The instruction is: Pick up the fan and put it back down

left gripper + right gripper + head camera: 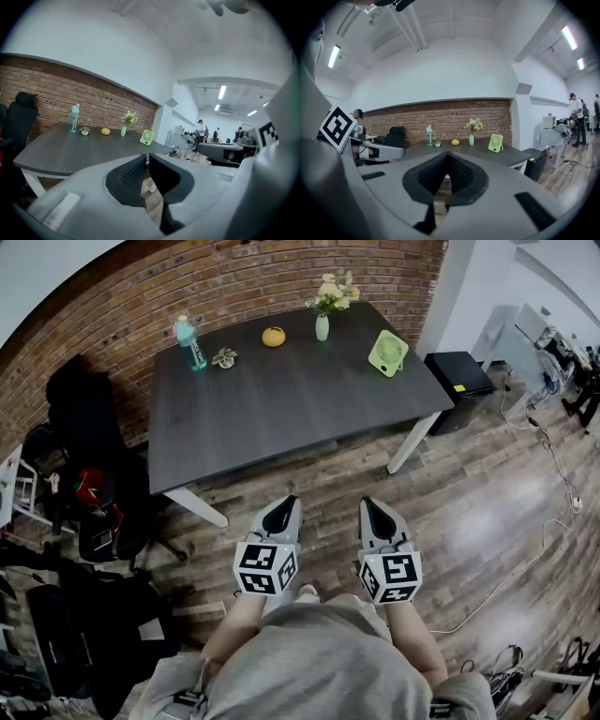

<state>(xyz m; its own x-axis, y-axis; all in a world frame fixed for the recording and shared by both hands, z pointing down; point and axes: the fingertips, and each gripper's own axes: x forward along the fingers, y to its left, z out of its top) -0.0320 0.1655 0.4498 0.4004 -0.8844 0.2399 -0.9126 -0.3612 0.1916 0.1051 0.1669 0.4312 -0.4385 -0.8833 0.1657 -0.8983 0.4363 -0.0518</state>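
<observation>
A small light-green fan (388, 352) stands upright near the right far corner of the dark table (281, 404); it also shows in the left gripper view as the fan (147, 137) and in the right gripper view as the fan (495, 143). My left gripper (283, 512) and right gripper (376, 512) hang side by side over the wooden floor, short of the table's near edge and well away from the fan. Both have their jaws shut with nothing between them.
On the table's far side stand a blue-green water bottle (190, 342), a small potted plant (224, 357), an orange fruit (273, 337) and a vase of flowers (323, 307). A black box (459, 381) sits right of the table, black chairs (89, 442) at left, cables on the floor.
</observation>
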